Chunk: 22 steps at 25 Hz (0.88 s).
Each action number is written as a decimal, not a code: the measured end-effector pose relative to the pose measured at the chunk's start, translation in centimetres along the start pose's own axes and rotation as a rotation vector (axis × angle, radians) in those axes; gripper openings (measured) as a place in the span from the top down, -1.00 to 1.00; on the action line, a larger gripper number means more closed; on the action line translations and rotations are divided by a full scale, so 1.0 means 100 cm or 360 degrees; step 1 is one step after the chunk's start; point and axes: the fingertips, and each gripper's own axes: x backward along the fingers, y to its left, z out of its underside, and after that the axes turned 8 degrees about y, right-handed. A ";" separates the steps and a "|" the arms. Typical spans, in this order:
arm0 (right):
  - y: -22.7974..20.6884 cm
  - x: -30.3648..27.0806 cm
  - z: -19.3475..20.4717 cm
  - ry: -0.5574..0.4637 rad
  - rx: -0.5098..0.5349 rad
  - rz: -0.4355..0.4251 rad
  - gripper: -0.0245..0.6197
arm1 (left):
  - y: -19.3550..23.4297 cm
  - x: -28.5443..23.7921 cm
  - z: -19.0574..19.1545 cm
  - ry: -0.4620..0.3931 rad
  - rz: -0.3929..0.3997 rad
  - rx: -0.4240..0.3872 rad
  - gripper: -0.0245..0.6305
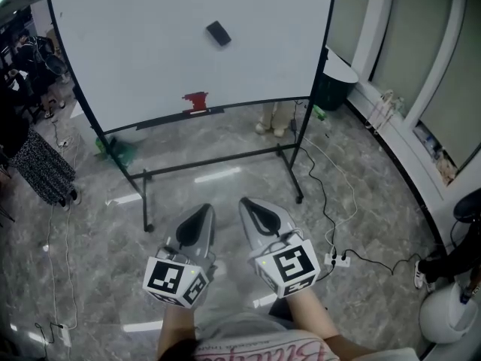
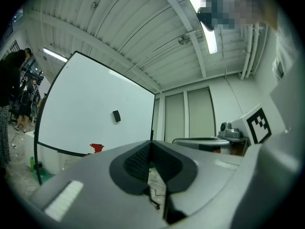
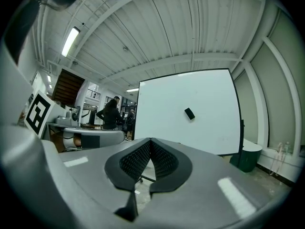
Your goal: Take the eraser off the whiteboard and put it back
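Eraser [image 1: 219, 33]: small, dark and oblong, stuck at a tilt on the face of the whiteboard [image 1: 150, 51], in its upper half and right of its middle; nothing touches it.
Whiteboard: large white panel in a black frame on a black floor stand with 2 feet; its face is bare but for the eraser.
Red thing [image 1: 197, 101]: at the whiteboard's lower edge, by the tray, below the eraser and a little to its left; what it is cannot be told.
Left gripper [image 1: 201, 215]: well in front of the whiteboard, low in the head view, pointing toward the stand; its jaws are closed tip to tip with nothing between them.
Right gripper [image 1: 252, 205]: just beside the left gripper, equally far from the whiteboard; its jaws are pressed together and hold nothing.
Hands: 1 on each gripper, behind the marker cubes, well apart from the whiteboard.
Bin [image 1: 334, 81]: dark with a pale top, just past the whiteboard's right edge.
Green thing [image 1: 113, 150]: on the floor [image 1: 225, 194] at the whiteboard's left leg.
Cable [image 1: 323, 194]: runs over the grey floor from the whiteboard's right foot to a power strip [image 1: 337, 259].
Person [image 3: 110, 114]: in dark clothes, beyond the whiteboard's left edge in the right gripper view.
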 end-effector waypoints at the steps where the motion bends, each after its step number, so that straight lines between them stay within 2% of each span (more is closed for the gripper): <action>1: -0.004 -0.009 -0.001 0.0003 -0.0001 0.0004 0.92 | 0.007 -0.008 -0.001 0.0000 0.0009 0.0004 0.93; 7: -0.035 -0.074 -0.021 -0.0038 0.0017 0.0043 0.92 | 0.055 -0.062 -0.016 -0.0003 0.0059 -0.0016 0.93; 12: -0.059 -0.139 -0.043 -0.0062 0.0012 0.0054 0.92 | 0.104 -0.108 -0.023 0.0002 0.0122 0.0027 0.93; 19: -0.099 -0.216 -0.077 -0.0115 0.0063 0.0118 0.92 | 0.153 -0.173 -0.044 -0.0016 0.0212 -0.0034 0.93; 22: -0.121 -0.238 -0.089 -0.0119 0.0081 0.0153 0.78 | 0.171 -0.194 -0.048 -0.0019 0.0224 -0.0027 0.93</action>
